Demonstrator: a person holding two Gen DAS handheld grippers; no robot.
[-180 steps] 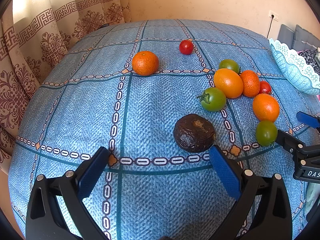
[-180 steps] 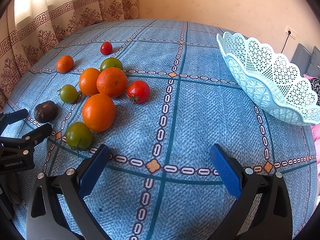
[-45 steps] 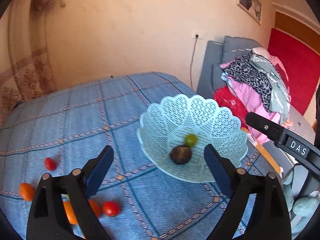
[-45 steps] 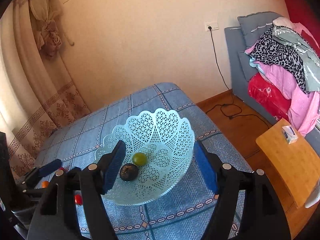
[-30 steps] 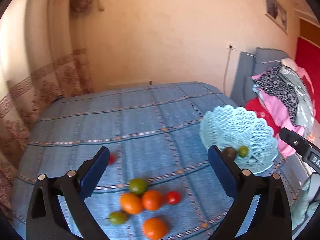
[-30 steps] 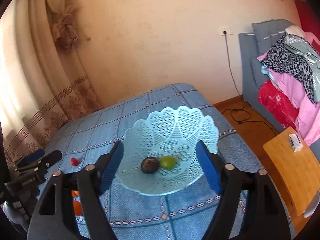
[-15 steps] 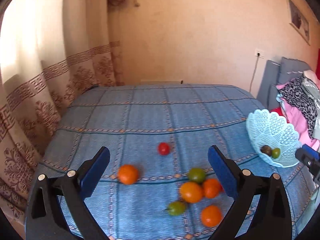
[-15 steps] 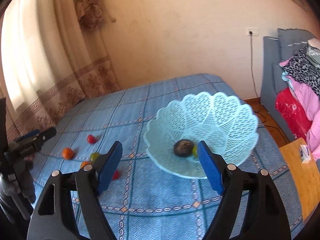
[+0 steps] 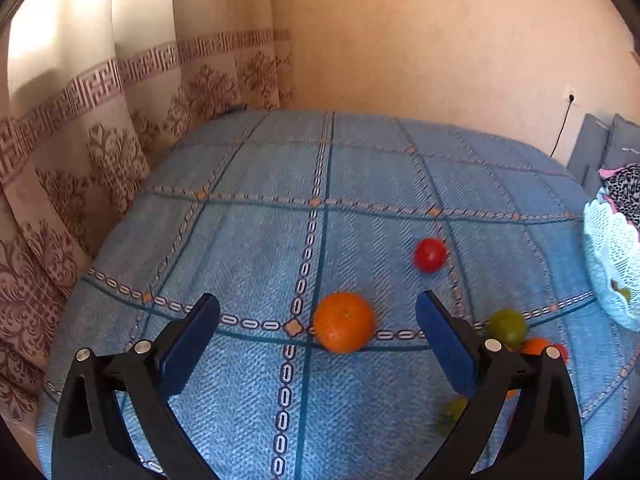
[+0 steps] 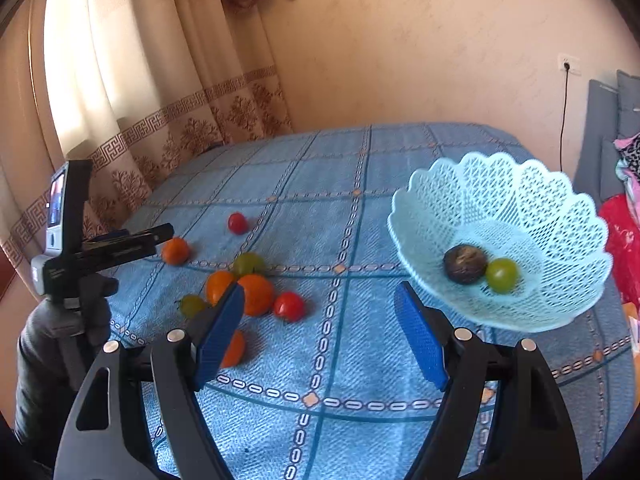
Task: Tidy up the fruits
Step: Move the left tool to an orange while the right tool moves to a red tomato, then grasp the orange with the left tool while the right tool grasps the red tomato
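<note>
My left gripper (image 9: 318,328) is open and empty, above the blue cloth, with a lone orange (image 9: 344,322) just ahead between its fingers. A red tomato (image 9: 429,255) lies beyond it. In the right wrist view the left gripper (image 10: 160,234) hovers by that orange (image 10: 175,251). My right gripper (image 10: 320,320) is open and empty. The pale blue lattice basket (image 10: 560,208) holds a dark avocado (image 10: 465,263) and a green tomato (image 10: 502,275). A cluster of oranges (image 10: 256,294), green tomatoes (image 10: 248,264) and a red tomato (image 10: 289,306) lies left of the right gripper.
The table wears a blue checked cloth (image 9: 280,220). Patterned curtains (image 9: 80,120) hang at the left and a plain wall stands behind. A grey sofa with clothes (image 10: 624,152) is at the far right beyond the basket.
The left gripper has swung away from the basket, left and down toward the lone orange. The right gripper has also turned left, so the basket has shifted to its right.
</note>
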